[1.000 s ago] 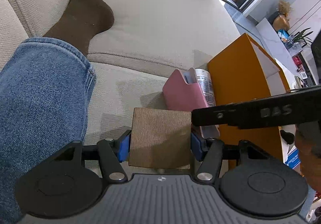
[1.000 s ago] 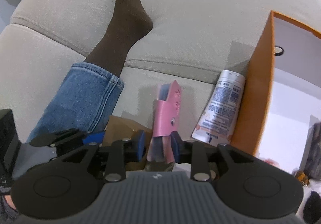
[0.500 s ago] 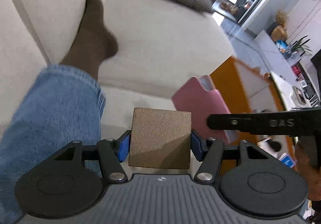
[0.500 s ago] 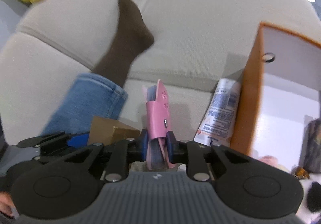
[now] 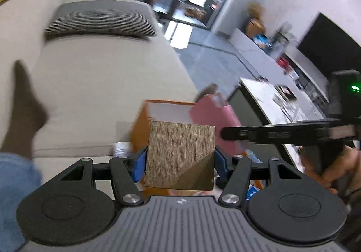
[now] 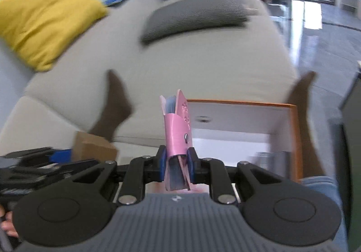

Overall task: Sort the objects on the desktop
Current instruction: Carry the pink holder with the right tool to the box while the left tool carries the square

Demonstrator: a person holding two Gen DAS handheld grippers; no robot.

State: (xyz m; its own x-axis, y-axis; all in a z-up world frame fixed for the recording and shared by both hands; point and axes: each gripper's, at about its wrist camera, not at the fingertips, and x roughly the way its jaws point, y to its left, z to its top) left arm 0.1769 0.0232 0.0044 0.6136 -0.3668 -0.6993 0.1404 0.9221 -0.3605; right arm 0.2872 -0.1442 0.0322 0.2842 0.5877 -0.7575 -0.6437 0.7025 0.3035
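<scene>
My left gripper (image 5: 179,160) is shut on a brown square box (image 5: 180,155), its blue pads pressed against the box's two sides. Behind it stands the orange box (image 5: 141,125) with a white inside. My right gripper (image 6: 176,162) is shut on a thin pink case (image 6: 177,132) that stands upright between its pads, just before the orange box (image 6: 295,139). In the left wrist view the pink case (image 5: 214,114) shows to the right of the brown box, with the right gripper's black body beside it. The brown box (image 6: 93,147) shows at lower left in the right wrist view.
A beige sofa (image 6: 203,66) fills the background, with a striped grey cushion (image 6: 194,17) and a yellow cushion (image 6: 45,15). A person's feet in brown socks (image 6: 115,105) rest on the seat. A white tube's cap (image 5: 120,148) lies left of the orange box. A low table (image 5: 277,103) stands beyond.
Both grippers have risen and swung towards the orange box with their loads. The right gripper's jaws, a second ago loose around the pink case, closed on it and lifted it off the seat.
</scene>
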